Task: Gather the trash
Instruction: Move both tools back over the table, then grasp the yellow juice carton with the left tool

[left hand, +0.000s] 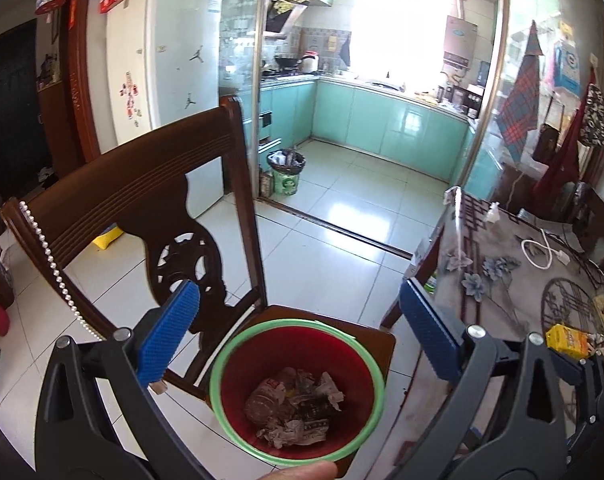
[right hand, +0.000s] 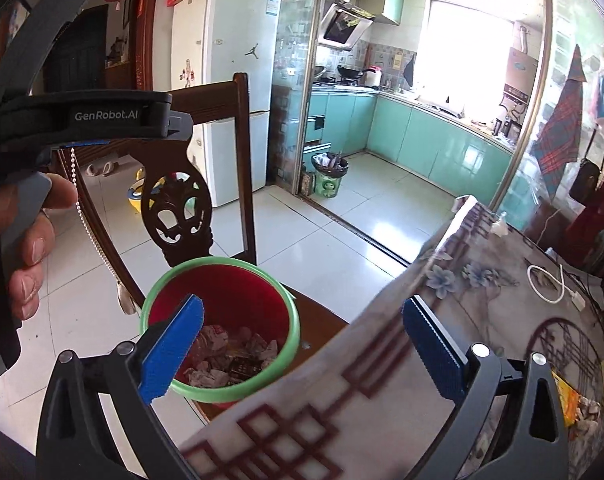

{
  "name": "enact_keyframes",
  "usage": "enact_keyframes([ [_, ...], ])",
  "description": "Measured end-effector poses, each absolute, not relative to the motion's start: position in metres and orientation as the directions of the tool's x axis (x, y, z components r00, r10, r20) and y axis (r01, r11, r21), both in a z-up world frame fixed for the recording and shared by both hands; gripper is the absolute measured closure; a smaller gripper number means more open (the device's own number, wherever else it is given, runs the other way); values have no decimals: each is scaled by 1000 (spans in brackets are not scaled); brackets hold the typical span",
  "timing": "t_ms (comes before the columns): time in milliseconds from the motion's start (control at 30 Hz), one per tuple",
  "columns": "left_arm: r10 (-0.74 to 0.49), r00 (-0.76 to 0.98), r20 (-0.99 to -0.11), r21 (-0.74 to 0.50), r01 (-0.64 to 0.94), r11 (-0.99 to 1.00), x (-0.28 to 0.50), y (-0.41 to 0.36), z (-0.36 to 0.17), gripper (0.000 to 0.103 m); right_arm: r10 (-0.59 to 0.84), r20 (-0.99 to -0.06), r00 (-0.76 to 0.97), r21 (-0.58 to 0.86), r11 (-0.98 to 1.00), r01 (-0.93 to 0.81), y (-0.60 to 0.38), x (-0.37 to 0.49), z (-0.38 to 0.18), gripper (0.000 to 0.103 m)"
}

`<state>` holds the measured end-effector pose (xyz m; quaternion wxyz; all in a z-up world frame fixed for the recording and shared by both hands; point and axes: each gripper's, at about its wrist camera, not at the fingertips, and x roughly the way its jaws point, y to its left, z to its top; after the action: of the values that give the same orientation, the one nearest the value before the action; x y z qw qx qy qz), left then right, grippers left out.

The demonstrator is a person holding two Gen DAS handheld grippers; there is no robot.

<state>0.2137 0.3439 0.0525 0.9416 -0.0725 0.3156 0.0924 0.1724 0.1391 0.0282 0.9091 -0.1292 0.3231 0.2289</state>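
A red bin with a green rim [left hand: 298, 322] stands on a dark wooden chair seat, holding crumpled paper and a plastic bottle [left hand: 294, 408]. My left gripper [left hand: 300, 332] hovers above the bin, open, nothing between its blue pads. My right gripper [right hand: 304, 348] is open and empty too, over the table edge just right of the bin's rim [right hand: 222, 261]; the trash [right hand: 230, 356] shows below its left pad. A hand holds the body of the left gripper [right hand: 106, 114] at upper left. A yellow packet [left hand: 568, 340] [right hand: 564, 398] lies on the table at the right.
The carved chair back [left hand: 134, 184] with a pearl string [left hand: 50, 256] rises behind the bin. The flowered table [left hand: 502, 300] carries a white cable [left hand: 538, 252]. A white fridge [left hand: 162, 60] stands behind, and a green bin [left hand: 286, 176] sits by the kitchen's glass door.
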Motion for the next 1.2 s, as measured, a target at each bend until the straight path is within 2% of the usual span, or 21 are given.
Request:
enact_keyframes([
  [233,-44,804,-593,-105,-23,994,222,256,66,5,243,-659,712,-104,908,-407,46,149,35,6],
  [533,-213,768,-604,-63,220,973,224,140,64,5,93,-673,734,-158,951,-266,-76,116,36,6],
  [733,-274,732,-624,-5,346,938,220,64,56,5,11,-677,736,-175,969,-175,-145,94,37,6],
  [967,-349,647,-678,62,523,850,213,-20,26,5,-26,-683,730,-130,988,-86,-209,77,32,6],
  [1200,-340,548,-764,224,719,657,212,-90,-25,5,-36,-700,714,-67,998,-16,-250,81,24,6],
])
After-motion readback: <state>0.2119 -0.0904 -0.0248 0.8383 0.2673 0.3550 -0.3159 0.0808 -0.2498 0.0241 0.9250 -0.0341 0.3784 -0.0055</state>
